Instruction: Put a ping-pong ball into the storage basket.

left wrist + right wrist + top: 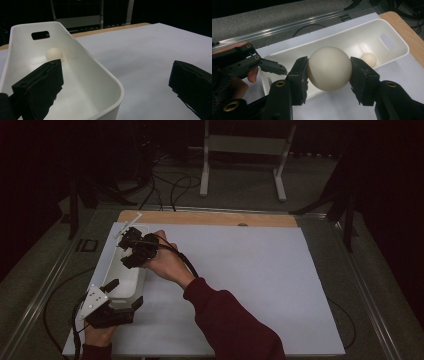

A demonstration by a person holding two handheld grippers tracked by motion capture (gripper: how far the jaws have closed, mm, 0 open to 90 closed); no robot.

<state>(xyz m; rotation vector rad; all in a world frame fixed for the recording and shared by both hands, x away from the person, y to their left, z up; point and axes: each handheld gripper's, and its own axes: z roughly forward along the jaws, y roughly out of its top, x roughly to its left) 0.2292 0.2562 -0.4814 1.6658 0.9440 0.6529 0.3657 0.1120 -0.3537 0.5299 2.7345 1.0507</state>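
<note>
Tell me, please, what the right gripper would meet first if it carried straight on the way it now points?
Probably the white bin: the right gripper, shut on a ball, points into it, toward its floor near the smaller ball; depth is unclear.

Bin (131, 281): set on the sheet (250, 285), at its 9 o'clock edge.
Small ball (54, 53): lying in the bin, at the 12 o'clock end.
Left gripper (122, 292): placed at the bin's 6 o'clock end, one jaw inside, one outside.
Right gripper (329, 68): held above the bin.
Large ball (329, 68): held between the right gripper's jaws.
</note>
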